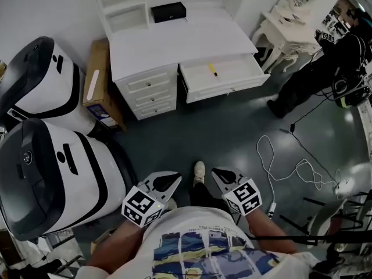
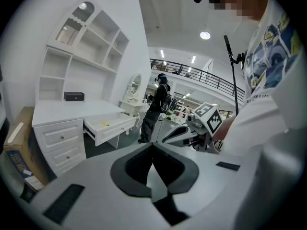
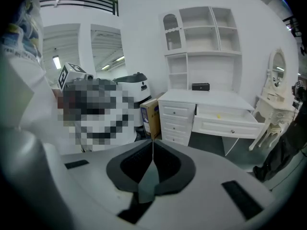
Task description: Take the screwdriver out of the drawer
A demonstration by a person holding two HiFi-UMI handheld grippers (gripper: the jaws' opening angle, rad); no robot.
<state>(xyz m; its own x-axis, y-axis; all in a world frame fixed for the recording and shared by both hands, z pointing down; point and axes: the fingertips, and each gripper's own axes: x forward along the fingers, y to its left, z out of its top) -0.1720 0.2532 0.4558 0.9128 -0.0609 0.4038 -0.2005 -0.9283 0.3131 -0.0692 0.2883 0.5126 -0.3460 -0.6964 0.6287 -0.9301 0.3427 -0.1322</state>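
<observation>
Zero contact with screwdriver (image 1: 213,70). Lies small and yellow roughly mid-way inside open drawer (image 1: 229,89), pulled out from white bench (image 1: 174,39). Holding left gripper (image 1: 173,179) and right gripper (image 1: 218,173) low and side by side, well apart from drawer, over dark floor. Reading left fingers (image 2: 134,166) as closed tip to tip, nothing between. Same for right fingers (image 3: 134,166): closed, empty. Also noting black box (image 1: 168,11) behind drawer, cardboard box (image 1: 99,83) left of drawer, person in dark clothes (image 1: 314,74) right of drawer.

White printed T-shirt (image 1: 195,221); marker-cubed grey left gripper (image 1: 173,181), right gripper (image 1: 218,174)
</observation>
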